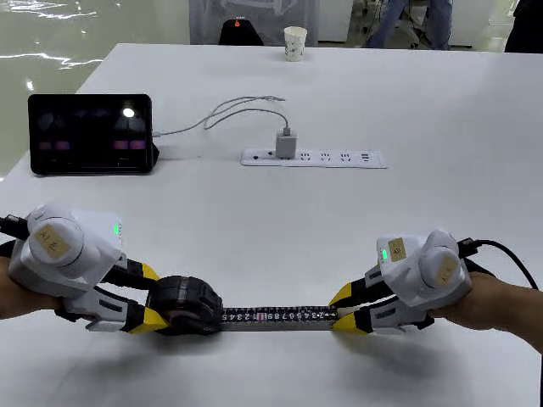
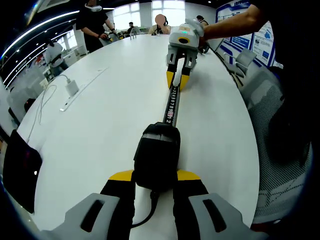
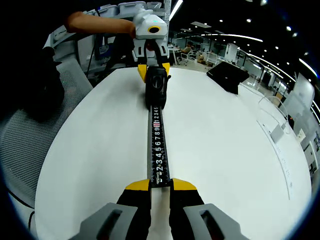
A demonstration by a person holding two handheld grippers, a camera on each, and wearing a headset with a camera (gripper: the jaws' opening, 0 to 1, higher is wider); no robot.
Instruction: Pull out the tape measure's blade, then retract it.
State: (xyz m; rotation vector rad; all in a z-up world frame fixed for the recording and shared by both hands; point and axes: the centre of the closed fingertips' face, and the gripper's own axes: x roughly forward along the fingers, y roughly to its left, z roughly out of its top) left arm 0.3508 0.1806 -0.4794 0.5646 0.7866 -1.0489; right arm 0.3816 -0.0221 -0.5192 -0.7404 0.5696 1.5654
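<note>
At the near edge of the white bench (image 1: 339, 220), the left gripper (image 1: 153, 297) has its jaws clamped on the black round tape measure case (image 1: 187, 303). Its numbered black blade (image 1: 280, 316) lies flat on the bench, its tip pinched between the right gripper (image 1: 344, 309) jaws. A white power strip (image 1: 312, 158) lies beyond.

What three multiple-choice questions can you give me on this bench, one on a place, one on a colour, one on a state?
1. Where is the tape measure case?
A on a chair
B between the left tool's jaws
C inside a box

2. What colour is the blade?
A yellow
B white
C black

3. How is the blade?
A pulled partly out, its end held by the right tool
B fully retracted
C snapped in two

Answers: B, the yellow-tipped jaws flank the case; C, it is black with white numerals; A, it spans from the case to the right tool.
</note>
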